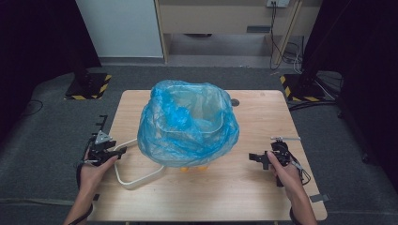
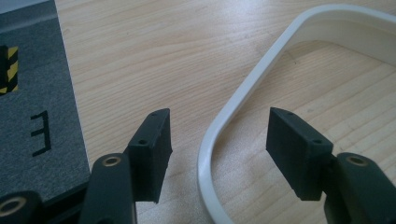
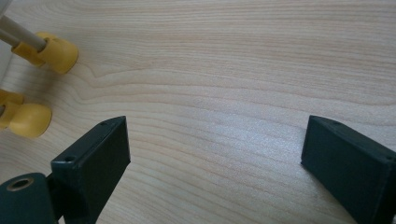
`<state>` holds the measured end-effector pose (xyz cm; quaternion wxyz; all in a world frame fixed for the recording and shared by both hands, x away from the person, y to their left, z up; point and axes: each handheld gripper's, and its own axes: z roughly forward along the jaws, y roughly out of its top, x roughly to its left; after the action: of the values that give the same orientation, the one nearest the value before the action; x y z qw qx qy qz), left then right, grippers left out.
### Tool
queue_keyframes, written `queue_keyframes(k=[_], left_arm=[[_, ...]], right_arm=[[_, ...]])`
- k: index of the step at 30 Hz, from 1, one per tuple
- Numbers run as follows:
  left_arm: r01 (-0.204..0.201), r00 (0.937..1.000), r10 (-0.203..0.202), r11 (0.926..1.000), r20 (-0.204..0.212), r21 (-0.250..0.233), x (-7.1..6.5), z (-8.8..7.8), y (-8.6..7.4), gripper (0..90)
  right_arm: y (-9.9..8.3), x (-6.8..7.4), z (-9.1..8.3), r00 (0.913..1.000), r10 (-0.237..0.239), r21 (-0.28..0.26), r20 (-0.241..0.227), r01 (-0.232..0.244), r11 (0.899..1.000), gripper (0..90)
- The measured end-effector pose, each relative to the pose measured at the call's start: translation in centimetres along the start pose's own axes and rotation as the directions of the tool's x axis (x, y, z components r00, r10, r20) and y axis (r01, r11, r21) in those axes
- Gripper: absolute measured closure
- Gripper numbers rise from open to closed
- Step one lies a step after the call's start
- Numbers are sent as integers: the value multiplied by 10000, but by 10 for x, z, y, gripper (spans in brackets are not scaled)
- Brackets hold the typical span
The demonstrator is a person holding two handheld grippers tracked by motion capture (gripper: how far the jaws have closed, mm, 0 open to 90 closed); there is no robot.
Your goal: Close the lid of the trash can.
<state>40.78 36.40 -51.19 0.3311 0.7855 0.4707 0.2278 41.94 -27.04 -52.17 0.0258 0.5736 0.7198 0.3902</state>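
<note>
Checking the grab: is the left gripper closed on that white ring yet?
Not yet. The left gripper straddles the white ring, with gaps beside both pads.

The light wooden counter [image 1: 263, 187] carries a clear bin draped in a blue plastic bag [image 1: 187, 124], and a white plastic rim ring [image 1: 136, 180] lying flat beside it.

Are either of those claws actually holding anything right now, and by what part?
Nothing is gripped. The left claw straddles the white ring's curved edge, pads not touching it. The right claw is open over bare table.
</note>
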Motion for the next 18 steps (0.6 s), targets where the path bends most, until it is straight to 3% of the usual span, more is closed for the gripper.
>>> queue_keyframes(k=[11,18], left_arm=[[-10,9999,12,9999,160,-136,4,1,-9,562],[-128,9993,134,9998,344,-160,6,4,-6,628]], right_arm=[[1,-1,0,9999,57,45,-88,-56,10000,75],[1,-1,-1,9998,130,39,-161,-130,9999,76]])
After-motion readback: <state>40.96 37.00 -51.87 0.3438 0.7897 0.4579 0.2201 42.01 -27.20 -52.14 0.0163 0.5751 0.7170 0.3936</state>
